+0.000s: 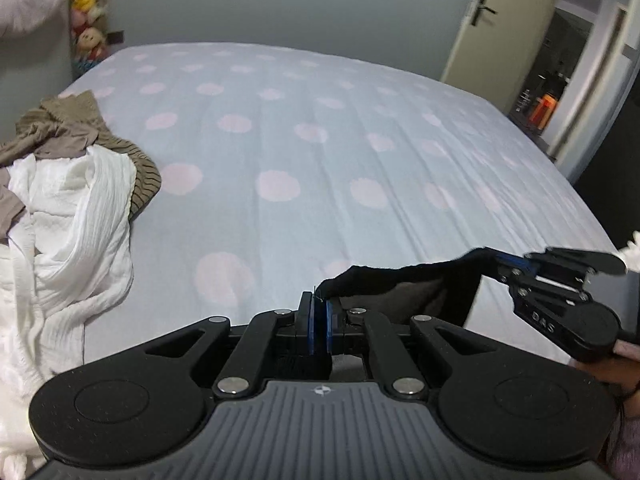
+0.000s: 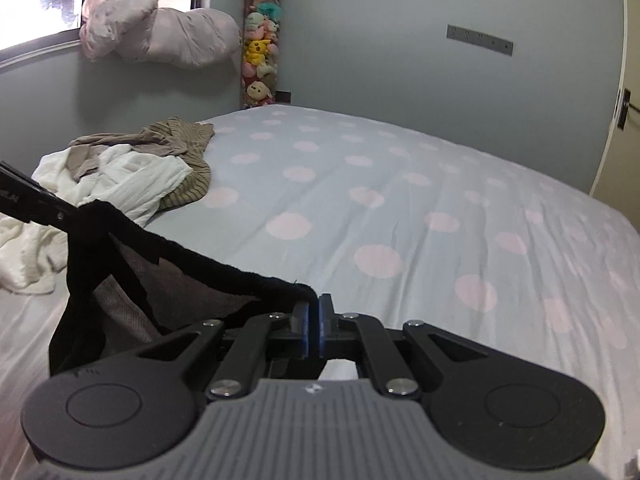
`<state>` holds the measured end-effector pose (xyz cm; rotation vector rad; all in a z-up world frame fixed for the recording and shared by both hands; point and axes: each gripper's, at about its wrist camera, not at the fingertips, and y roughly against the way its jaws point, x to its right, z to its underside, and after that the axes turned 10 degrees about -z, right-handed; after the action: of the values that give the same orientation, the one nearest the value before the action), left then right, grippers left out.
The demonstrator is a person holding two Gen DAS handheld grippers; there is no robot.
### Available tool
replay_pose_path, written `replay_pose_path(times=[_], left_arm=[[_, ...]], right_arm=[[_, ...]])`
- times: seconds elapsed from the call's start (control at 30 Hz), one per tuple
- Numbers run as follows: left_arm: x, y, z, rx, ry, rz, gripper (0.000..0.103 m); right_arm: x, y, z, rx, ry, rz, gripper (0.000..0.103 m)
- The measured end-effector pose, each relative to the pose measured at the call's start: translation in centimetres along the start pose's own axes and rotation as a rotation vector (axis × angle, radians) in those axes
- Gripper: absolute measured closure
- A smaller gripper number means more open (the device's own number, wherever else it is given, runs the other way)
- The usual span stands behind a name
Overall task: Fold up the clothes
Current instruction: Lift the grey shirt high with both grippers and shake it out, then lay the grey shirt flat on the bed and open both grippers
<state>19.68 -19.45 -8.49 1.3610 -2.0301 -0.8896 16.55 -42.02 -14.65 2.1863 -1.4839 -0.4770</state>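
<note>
A black garment hangs stretched between my two grippers above the near edge of the bed. My left gripper is shut on one end of its top edge. My right gripper is shut on the other end of the black garment; it also shows in the left wrist view at the right. The left gripper shows in the right wrist view at the far left. The garment's lower part drops out of sight below the grippers.
The bed has a pale blue sheet with pink dots. A pile of white and brown clothes lies on its left side, also in the right wrist view. A door stands open at the right. Plush toys hang in the corner.
</note>
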Motion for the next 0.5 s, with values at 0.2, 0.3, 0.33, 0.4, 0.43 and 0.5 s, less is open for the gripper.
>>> replay_pose_path(times=[0.2, 0.3, 0.33, 0.4, 0.43, 0.5], left_arm=[[-1.1, -3.1, -0.4, -0.067, 0.02, -0.011, 0.088], [-2.0, -3.9, 0.7, -0.092, 0.066, -0.005, 0.067], [-2.3, -4.1, 1.1, -0.099, 0.084, -0.003, 0.063], [-2.9, -3.9, 1.8, -0.099, 0.124, -0.005, 0.063], [-3.2, -3.6, 2.3, -0.094, 0.146, -0.009, 0.063], [-3.4, -2.7, 3.4, -0.083, 0.177, -0.014, 0.063]], right_arm=[[1.0, -4.4, -1.2, -0.051, -0.035, -0.04, 0.083], [1.5, -5.3, -0.7, -0.066, -0.079, -0.051, 0.061], [1.7, -5.3, -0.4, -0.069, -0.1, -0.055, 0.061], [2.1, -5.1, 0.3, -0.073, -0.14, -0.057, 0.06], [2.3, -4.7, 0.7, -0.073, -0.162, -0.055, 0.06], [2.6, -4.0, 1.8, -0.081, -0.212, -0.053, 0.059]])
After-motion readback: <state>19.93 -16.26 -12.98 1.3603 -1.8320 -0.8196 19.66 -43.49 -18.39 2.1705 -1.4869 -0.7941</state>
